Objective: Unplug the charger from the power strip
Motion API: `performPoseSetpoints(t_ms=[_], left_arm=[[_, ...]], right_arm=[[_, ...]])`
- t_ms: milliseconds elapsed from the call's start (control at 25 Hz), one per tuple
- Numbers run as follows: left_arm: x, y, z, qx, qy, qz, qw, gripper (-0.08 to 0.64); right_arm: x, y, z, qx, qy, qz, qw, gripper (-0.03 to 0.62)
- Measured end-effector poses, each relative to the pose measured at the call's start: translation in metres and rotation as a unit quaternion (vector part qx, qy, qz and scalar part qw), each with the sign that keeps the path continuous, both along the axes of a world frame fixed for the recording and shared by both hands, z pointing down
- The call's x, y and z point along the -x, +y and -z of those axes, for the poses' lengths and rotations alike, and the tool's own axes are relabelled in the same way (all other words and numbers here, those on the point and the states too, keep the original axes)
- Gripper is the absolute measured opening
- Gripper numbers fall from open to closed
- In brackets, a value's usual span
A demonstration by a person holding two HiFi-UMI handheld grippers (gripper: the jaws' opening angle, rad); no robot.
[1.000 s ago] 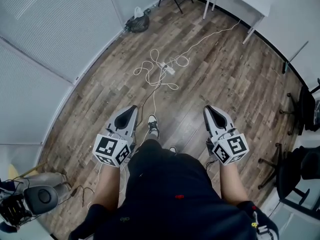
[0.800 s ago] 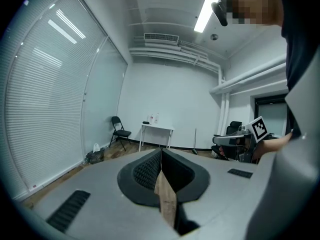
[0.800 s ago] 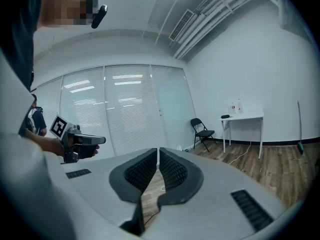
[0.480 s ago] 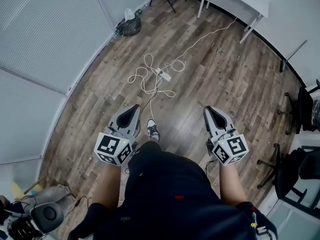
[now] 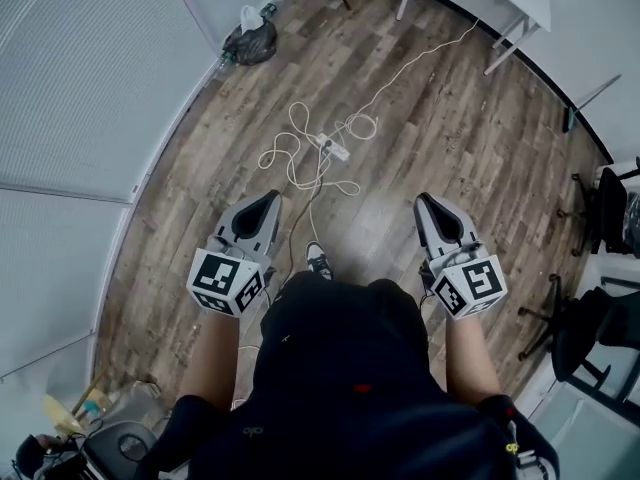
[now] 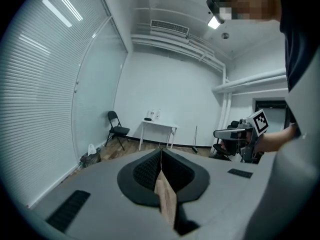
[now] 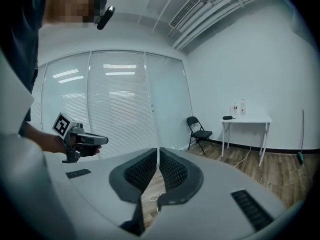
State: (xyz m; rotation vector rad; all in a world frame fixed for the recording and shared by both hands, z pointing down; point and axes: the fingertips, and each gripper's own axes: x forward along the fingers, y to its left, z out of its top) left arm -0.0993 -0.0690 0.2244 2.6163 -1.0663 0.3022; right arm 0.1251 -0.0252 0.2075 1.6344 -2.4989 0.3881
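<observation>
A white power strip [image 5: 333, 149] lies on the wood floor ahead of me, amid loops of white cable [image 5: 296, 158]. I cannot make out the charger on it from here. In the head view my left gripper [image 5: 269, 199] and right gripper [image 5: 428, 201] are held level at waist height, well short of the strip and high above the floor. Each is shut with nothing between the jaws. In the left gripper view the left gripper [image 6: 161, 152] has its pads together. In the right gripper view the right gripper [image 7: 158, 151] is the same, with a loop of cable [image 7: 157, 197] showing on the floor below.
A white cable [image 5: 420, 53] runs from the strip to a white table [image 5: 500, 3] at the far wall. A black bag [image 5: 250, 39] lies by the glass wall on the left. Dark office chairs [image 5: 605, 208] stand at the right. My shoe [image 5: 318, 259] is on the floor between the grippers.
The person has stepped forward: the gear at the bottom left has slid almost out of view. Both grippers have stayed shut and level in front of the body.
</observation>
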Motion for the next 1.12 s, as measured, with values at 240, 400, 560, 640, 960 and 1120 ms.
performPoseSetpoints(t_ms=[240,400,560,640,960,1120], left_arm=[[0.0,-0.045,-0.005,0.007,0.008,-0.007,0.9999,0.023],[0.003,-0.07,-0.011,0.012,0.012,0.005,0.9998,0.023],[0.005,-0.097,-0.017,0.025,0.024,0.04,0.9986,0.023],[-0.006,-0.115,-0.015,0.022,0.022,0.052,0.9982,0.023],[-0.079,-0.203,-0.034,0.037,0.018,0.083,0.9957,0.023],[-0.11,-0.238,-0.055,0.044,0.015,0.086,0.9953,0.023]], right_arm=[[0.008,-0.044,-0.003,0.015,0.013,0.004,1.0,0.032],[0.013,-0.078,-0.009,0.02,0.017,0.021,0.999,0.032],[0.011,-0.119,-0.015,0.015,0.013,0.049,0.999,0.032],[0.0,-0.14,-0.018,0.015,0.01,0.061,0.998,0.032],[-0.067,-0.232,-0.054,0.034,0.015,0.102,0.994,0.032],[-0.101,-0.275,-0.092,0.051,0.019,0.101,0.993,0.032]])
